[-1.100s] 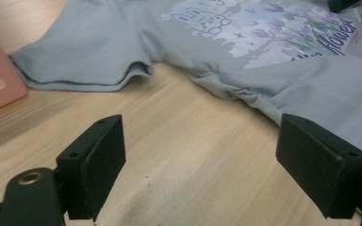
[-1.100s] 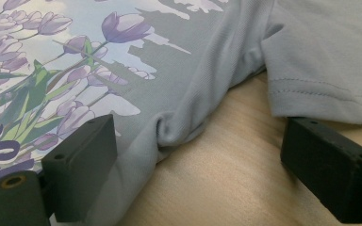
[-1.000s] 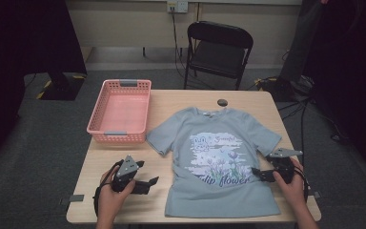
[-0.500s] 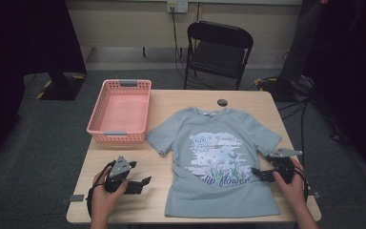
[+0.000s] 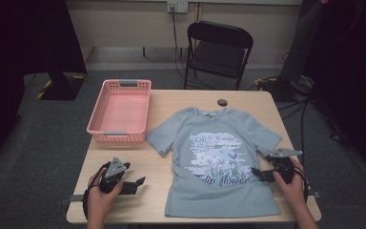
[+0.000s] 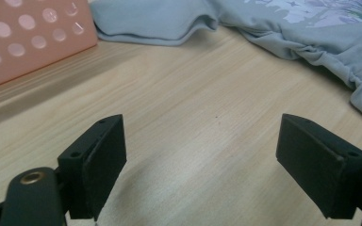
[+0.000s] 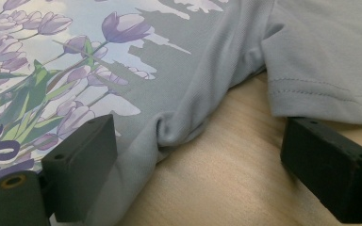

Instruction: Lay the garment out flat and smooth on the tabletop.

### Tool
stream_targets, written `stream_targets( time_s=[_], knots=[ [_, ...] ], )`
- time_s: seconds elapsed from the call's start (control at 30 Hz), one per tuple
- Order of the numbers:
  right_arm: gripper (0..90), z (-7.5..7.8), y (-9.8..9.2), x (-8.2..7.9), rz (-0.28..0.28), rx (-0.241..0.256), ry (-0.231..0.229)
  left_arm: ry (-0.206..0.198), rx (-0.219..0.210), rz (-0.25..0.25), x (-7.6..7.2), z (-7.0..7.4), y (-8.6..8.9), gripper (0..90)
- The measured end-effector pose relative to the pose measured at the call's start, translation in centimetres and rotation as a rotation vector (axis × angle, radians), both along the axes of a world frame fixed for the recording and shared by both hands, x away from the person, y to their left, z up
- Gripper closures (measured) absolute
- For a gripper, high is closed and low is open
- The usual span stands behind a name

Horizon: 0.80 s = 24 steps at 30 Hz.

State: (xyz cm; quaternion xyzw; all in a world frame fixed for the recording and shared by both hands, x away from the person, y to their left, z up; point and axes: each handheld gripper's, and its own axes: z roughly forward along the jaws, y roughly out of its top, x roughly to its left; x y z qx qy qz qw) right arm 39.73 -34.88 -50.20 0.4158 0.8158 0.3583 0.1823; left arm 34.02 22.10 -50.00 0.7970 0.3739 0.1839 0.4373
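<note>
Shirt (image 5: 219, 157) lies flat mid-bench, print reading "tulip flower", right gripper (image 5: 259, 174) at its right edge with fingers spread over the side seam, left gripper (image 5: 136, 185) wide open on bare bench (image 5: 171, 100) beside it.

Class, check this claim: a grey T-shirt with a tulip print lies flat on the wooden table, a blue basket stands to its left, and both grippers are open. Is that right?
Not quite: the basket is pink, not blue, as the high view shows. The rest holds: the grey T-shirt lies flat on the wooden table, and the left gripper and right gripper both have their jaws apart.
</note>
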Motion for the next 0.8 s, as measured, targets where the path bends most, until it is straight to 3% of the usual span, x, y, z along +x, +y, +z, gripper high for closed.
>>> stream_targets(
  time_s=[0.8],
  knots=[
    [10.3, 0.0, 0.0, 0.0, 0.001, 0.0, 0.0, 0.02, 0.058, 0.03, 0.1, -1.2, 0.9, 16.3]
  ],
)
